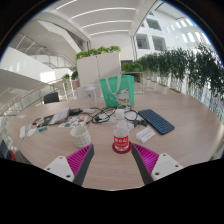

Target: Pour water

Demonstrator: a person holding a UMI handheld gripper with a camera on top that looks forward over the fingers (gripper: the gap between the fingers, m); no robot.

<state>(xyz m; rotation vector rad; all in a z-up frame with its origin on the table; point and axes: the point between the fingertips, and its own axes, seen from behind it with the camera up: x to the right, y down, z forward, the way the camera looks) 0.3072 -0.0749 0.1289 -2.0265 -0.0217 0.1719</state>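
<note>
My gripper (112,158) points forward, held roughly level; both fingers show at the bottom of the gripper view, spread wide apart with a clear gap between them; left finger's pink pad (78,157) faces inward, tip angled up and toward the middle; right finger's pink pad (146,154) mirrors it, likewise facing inward; pale finger bodies sit outboard of each pad; neither pad presses on anything, gaps show on the inner side of both; my hand and arm are out of view behind the camera.
</note>
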